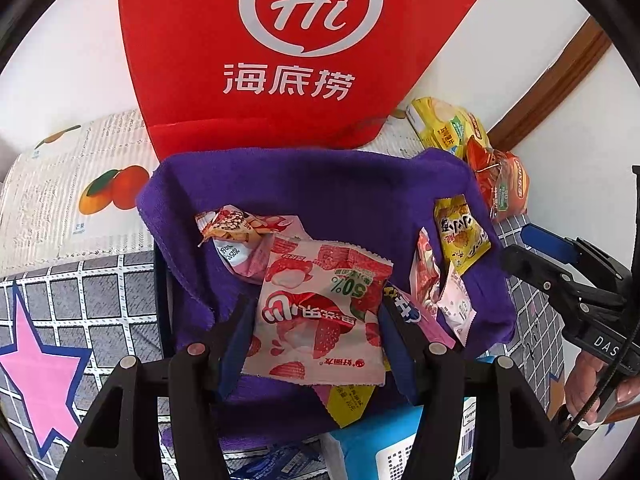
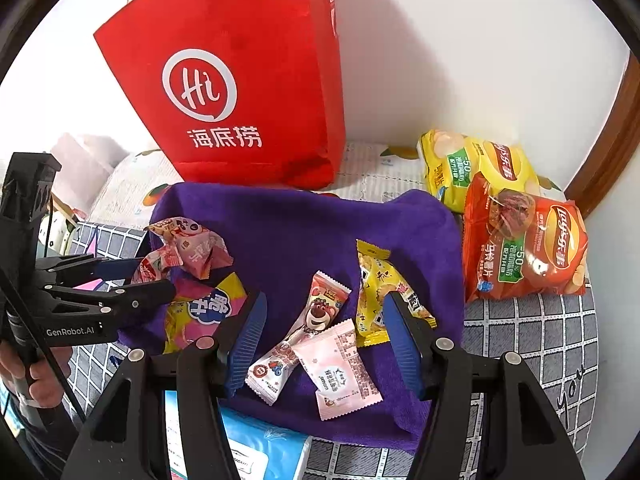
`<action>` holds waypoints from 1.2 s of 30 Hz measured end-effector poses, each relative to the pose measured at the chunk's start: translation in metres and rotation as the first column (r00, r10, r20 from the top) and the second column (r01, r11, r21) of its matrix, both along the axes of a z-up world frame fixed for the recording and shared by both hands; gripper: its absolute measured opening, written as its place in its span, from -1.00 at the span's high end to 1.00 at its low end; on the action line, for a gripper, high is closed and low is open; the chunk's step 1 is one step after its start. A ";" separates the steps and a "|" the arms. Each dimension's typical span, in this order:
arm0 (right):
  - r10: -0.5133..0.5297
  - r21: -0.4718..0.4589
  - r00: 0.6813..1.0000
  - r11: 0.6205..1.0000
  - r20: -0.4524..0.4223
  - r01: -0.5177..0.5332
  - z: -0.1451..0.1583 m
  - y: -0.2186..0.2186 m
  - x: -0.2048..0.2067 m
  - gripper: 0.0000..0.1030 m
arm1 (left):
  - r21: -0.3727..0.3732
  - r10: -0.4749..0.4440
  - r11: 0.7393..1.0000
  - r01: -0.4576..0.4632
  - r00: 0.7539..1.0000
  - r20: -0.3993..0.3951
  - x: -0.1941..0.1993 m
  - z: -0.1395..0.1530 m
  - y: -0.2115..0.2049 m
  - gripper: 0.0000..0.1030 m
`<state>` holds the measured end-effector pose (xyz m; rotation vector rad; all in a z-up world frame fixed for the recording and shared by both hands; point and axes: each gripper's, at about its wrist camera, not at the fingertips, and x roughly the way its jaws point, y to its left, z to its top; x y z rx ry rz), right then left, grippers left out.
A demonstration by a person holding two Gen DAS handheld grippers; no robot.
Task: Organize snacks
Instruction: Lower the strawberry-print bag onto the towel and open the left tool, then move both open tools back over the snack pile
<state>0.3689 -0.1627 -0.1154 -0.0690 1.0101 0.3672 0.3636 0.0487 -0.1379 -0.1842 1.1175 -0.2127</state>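
Left wrist view: left gripper (image 1: 316, 312) straddles a light, crinkly strawberry packet (image 1: 320, 308), pads apparently not pressing; grip its flat middle. Right gripper (image 2: 324, 340) hangs half-open, empty.

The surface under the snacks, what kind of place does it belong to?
Probably a bed or sofa in a home room: a soft grey checked fabric cover, a fruit-printed white cloth against a plain white wall, and a brown wooden frame edge.
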 end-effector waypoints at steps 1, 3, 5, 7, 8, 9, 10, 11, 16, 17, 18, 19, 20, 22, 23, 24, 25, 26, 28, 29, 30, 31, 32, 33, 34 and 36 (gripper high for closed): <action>-0.001 0.000 1.000 1.000 0.000 0.001 0.000 0.000 0.000 -0.17 | -0.001 -0.001 1.000 0.001 1.000 -0.002 0.000 -0.001 -0.001 -0.15; -0.001 -0.003 1.000 1.000 -0.001 0.001 0.000 0.000 0.000 -0.17 | -0.003 -0.007 1.000 0.007 1.000 -0.006 0.001 -0.001 -0.001 -0.15; 0.001 -0.006 1.000 1.000 0.001 -0.001 0.000 0.001 0.000 -0.17 | -0.004 -0.009 1.000 0.009 1.000 -0.010 0.001 -0.002 -0.002 -0.15; 0.002 -0.006 1.000 1.000 0.001 -0.002 0.000 0.001 -0.001 -0.17 | -0.003 -0.009 1.000 0.009 1.000 -0.013 0.002 -0.003 -0.003 -0.15; 0.002 -0.006 1.000 1.000 0.002 -0.002 0.000 0.001 -0.001 -0.17 | -0.002 -0.009 1.000 0.009 1.000 -0.017 0.002 -0.003 -0.003 -0.15; 0.001 -0.006 1.000 1.000 0.002 -0.001 0.000 0.001 -0.001 -0.17 | -0.003 -0.009 1.000 0.009 1.000 -0.021 0.002 -0.004 -0.003 -0.15; 0.001 -0.007 1.000 1.000 0.002 -0.001 0.000 0.001 -0.001 -0.17 | -0.006 -0.009 1.000 0.008 1.000 -0.025 0.002 -0.004 -0.002 -0.15; 0.002 -0.007 1.000 1.000 0.002 -0.002 0.000 0.002 -0.001 -0.17 | -0.008 -0.009 1.000 0.009 1.000 -0.026 0.003 -0.004 -0.002 -0.15; 0.003 -0.008 1.000 1.000 0.002 -0.003 0.001 0.002 -0.001 -0.17 | -0.027 -0.032 0.999 0.031 0.999 -0.035 0.004 -0.005 -0.003 -0.20; 0.005 -0.008 1.000 1.000 0.003 -0.005 0.001 0.003 -0.001 -0.17 | -0.025 -0.035 0.999 0.034 0.999 -0.035 0.004 -0.005 -0.004 -0.22; 0.008 -0.010 1.000 1.000 0.003 -0.008 0.001 0.004 -0.002 -0.17 | -0.019 -0.036 0.999 0.035 0.999 -0.033 0.004 -0.005 -0.005 -0.25; 0.010 -0.011 1.000 1.000 0.003 -0.010 0.001 0.004 -0.002 -0.17 | -0.010 -0.036 0.999 0.035 0.999 -0.031 0.004 -0.004 -0.005 -0.28; 0.011 -0.013 1.000 1.000 0.004 -0.011 0.001 0.005 -0.002 -0.17 | -0.002 -0.037 0.999 0.037 0.999 -0.029 0.003 -0.004 -0.006 -0.29; 0.012 -0.014 1.000 1.000 0.004 -0.012 0.001 0.005 -0.002 -0.17 | -0.001 -0.039 0.999 0.039 0.999 -0.025 0.003 -0.002 -0.006 -0.29; 0.013 -0.013 1.000 1.000 0.005 -0.013 0.001 0.006 -0.002 -0.17 | -0.005 -0.039 0.999 0.039 0.999 -0.021 0.002 -0.001 -0.006 -0.29; 0.014 -0.013 1.000 1.000 0.005 -0.014 0.001 0.006 -0.002 -0.17 | -0.007 -0.039 0.999 0.039 0.999 -0.018 0.002 0.000 -0.006 -0.29; 0.016 -0.012 1.000 1.000 0.006 -0.016 0.002 0.007 -0.003 -0.17 | -0.010 -0.038 0.999 0.038 0.999 -0.013 0.001 0.002 -0.005 -0.29; 0.018 -0.012 1.000 1.000 0.008 -0.018 0.002 0.007 -0.003 -0.17 | -0.011 -0.037 0.999 0.037 0.999 -0.010 0.000 0.003 -0.005 -0.29; 0.021 -0.014 1.000 1.000 0.014 -0.021 0.004 0.007 -0.005 -0.17 | -0.019 -0.035 0.999 0.035 0.999 -0.001 -0.001 0.006 -0.004 -0.29; 0.020 -0.014 1.000 1.000 0.017 -0.020 0.005 0.008 -0.006 -0.17 | -0.024 -0.034 0.999 0.034 0.999 0.005 -0.002 0.008 -0.003 -0.29; 0.020 -0.016 1.000 1.000 0.021 -0.019 0.006 0.008 -0.007 -0.17 | -0.028 -0.032 0.999 0.033 0.999 0.009 -0.002 0.009 -0.002 -0.29; 0.017 -0.020 0.999 1.000 0.027 -0.017 0.007 0.009 -0.007 -0.17 | -0.034 -0.031 0.999 0.031 0.999 0.012 -0.003 0.010 -0.001 -0.29; 0.015 -0.026 0.999 1.000 0.035 -0.014 0.009 0.010 -0.009 -0.17 | -0.038 -0.030 0.999 0.031 0.999 0.014 -0.003 0.012 0.000 -0.29; 0.012 -0.032 0.999 0.999 0.045 -0.010 0.011 0.010 -0.010 -0.17 | -0.040 -0.030 0.999 0.031 0.999 0.017 -0.004 0.014 0.000 -0.29; 0.009 -0.037 0.998 0.999 0.054 -0.007 0.013 0.011 -0.012 -0.17 | -0.040 -0.030 0.999 0.031 0.999 0.021 -0.005 0.015 0.001 -0.29; -0.004 -0.042 0.997 0.999 0.079 0.007 0.018 0.011 -0.015 -0.18 | -0.041 -0.025 0.999 0.026 0.999 0.030 -0.007 0.019 0.002 -0.29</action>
